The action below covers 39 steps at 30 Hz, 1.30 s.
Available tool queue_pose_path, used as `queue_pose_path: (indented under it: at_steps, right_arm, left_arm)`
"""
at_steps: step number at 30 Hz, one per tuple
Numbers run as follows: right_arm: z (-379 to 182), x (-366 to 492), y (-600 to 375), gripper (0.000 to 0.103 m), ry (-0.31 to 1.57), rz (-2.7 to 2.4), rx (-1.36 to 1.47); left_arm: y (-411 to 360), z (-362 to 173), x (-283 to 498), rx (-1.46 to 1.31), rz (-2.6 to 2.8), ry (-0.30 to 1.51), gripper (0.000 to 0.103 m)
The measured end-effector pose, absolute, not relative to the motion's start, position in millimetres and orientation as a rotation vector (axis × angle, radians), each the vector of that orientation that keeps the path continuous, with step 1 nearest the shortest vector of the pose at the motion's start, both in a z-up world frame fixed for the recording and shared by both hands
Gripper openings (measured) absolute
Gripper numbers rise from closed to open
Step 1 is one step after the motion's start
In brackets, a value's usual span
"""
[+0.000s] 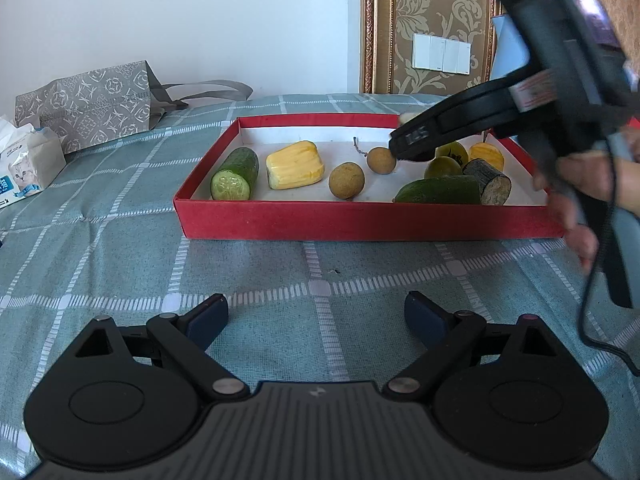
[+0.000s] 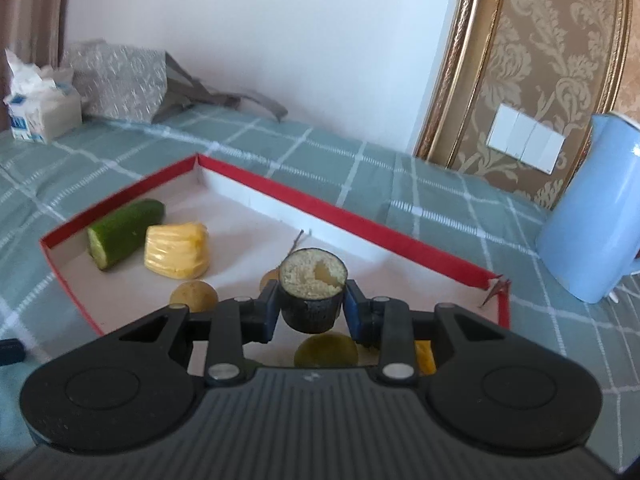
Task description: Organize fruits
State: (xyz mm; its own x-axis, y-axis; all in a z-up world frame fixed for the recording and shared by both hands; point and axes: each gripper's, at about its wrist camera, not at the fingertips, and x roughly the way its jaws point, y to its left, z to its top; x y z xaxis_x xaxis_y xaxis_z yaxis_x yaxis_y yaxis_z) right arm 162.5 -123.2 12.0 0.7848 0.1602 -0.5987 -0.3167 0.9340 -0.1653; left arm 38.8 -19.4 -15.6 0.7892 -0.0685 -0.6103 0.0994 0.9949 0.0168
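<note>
From the left wrist view, your left gripper hovers over the checked cloth in front of the red box, jaws spread wide and holding nothing. In the box you can count two cucumber pieces, one yellow ridged piece, two brown round fruits, two green round fruits, one smaller yellow piece and one bark-skinned chunk. Your right gripper reaches in over the box's middle; its jaws can't be read from here. From the right wrist view, the jaws are pinching a dark stub by its sides, pale cut face up, lifted above the box floor. Only one cucumber piece, the yellow ridged piece, two brown fruits, one green fruit and a yellow sliver show around it. You appear to be mid-carry in the sorting. Next, I'd judge, pick a bare patch near matching pieces, lower until it rests, then release.
</note>
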Motion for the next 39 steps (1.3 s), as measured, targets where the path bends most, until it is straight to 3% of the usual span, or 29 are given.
queue_pose_path:
  at_steps: [7, 8, 10, 15, 19, 27, 39]
  right_arm:
    - [10.3, 186.3, -118.0, 0.034, 0.61, 0.212, -0.27]
    - [11.7, 187.7, -119.3, 0.04, 0.607, 0.21, -0.263]
    - [17.3, 182.8, -125.6, 0.067, 0.579, 0.212, -0.233]
    - [41.6, 136.7, -161.0, 0.089, 0.445, 0.197, -0.145]
    - [44.6, 88.2, -196.3, 0.102, 0.35, 0.149, -0.111]
    - [28.8, 24.7, -252.8, 0.103, 0.322, 0.003, -0.055]
    - [1.8, 51.3, -309.0, 0.103, 0.474, -0.159, 0.014]
  left_arm:
    - [-19.3, -15.6, 38.6, 0.049, -0.091, 0.655, 0.096]
    - [-19.4, -15.7, 38.7, 0.049, -0.091, 0.656, 0.096]
    - [-19.4, -15.7, 38.5, 0.049, -0.091, 0.655, 0.097]
    - [-19.4, -15.6, 38.3, 0.049, -0.091, 0.655, 0.097]
    - [-21.3, -16.8, 40.6, 0.054, -0.108, 0.664, 0.103]
    - [-21.7, -17.2, 41.0, 0.053, -0.108, 0.664, 0.103]
    - [-21.9, -17.3, 41.4, 0.049, -0.103, 0.663, 0.103]
